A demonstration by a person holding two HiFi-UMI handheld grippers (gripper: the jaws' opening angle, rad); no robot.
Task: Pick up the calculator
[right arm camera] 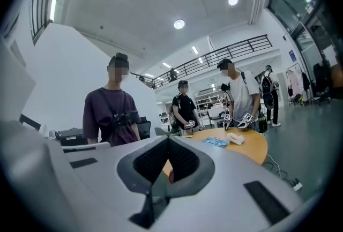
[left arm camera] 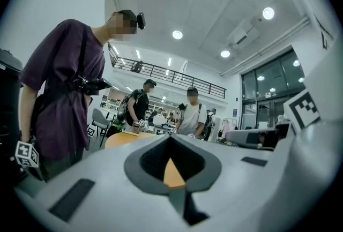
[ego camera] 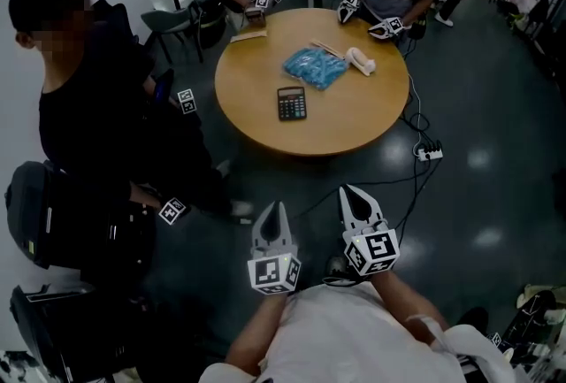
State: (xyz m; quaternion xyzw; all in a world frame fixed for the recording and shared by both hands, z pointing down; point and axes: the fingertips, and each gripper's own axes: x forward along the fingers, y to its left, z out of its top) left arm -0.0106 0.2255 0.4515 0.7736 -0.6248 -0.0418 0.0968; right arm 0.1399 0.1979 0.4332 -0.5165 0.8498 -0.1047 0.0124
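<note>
Reaching the calculator well starts with opening a pair: the left tongs (ego camera: 271,211) and the right tongs (ego camera: 352,195) are both closed on nothing, tips together. They sit side by side, level and pointing ahead, close to the person's chest. The calculator (ego camera: 292,103) lies flat well ahead of both, nearer the left pair's line, on the round tabletop (ego camera: 265,141), with a blue bag (ego camera: 315,67) beyond it. Step closer, tilt down, then straddle its narrow sides.
</note>
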